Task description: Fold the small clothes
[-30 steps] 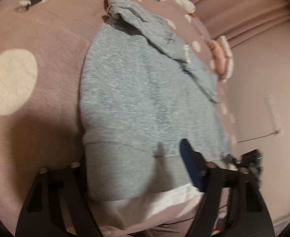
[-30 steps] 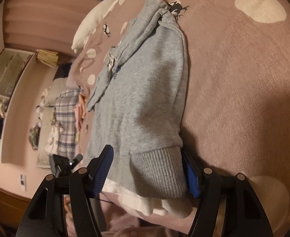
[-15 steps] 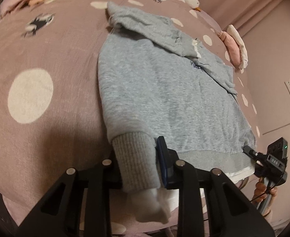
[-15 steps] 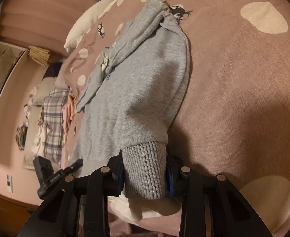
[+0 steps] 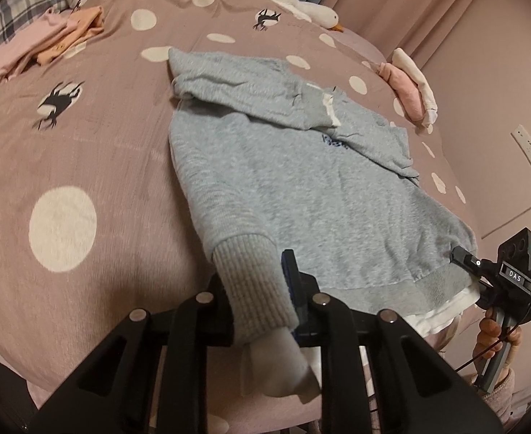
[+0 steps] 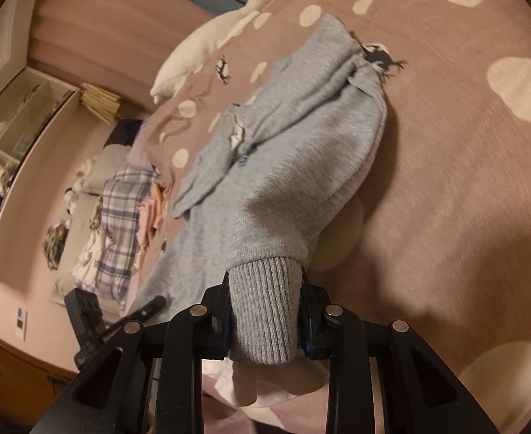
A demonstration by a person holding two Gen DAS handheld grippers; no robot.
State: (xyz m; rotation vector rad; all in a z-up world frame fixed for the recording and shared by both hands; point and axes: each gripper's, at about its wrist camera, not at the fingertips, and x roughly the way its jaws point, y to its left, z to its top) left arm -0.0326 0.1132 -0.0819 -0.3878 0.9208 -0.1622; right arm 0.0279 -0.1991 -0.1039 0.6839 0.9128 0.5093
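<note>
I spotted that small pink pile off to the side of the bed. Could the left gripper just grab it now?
Probably not yet. The left gripper has its jaws shut on the grey sweatshirt's ribbed hem, and the pink pile lies beyond the whole sweatshirt; it would need to let go first.

The grey sweatshirt is soft matt knit cloth, with coarser ribbing at its hem. The bed cover is matt woven cloth with a slubby grain. Each tool is matt black plastic with shiny metal pins.
</note>
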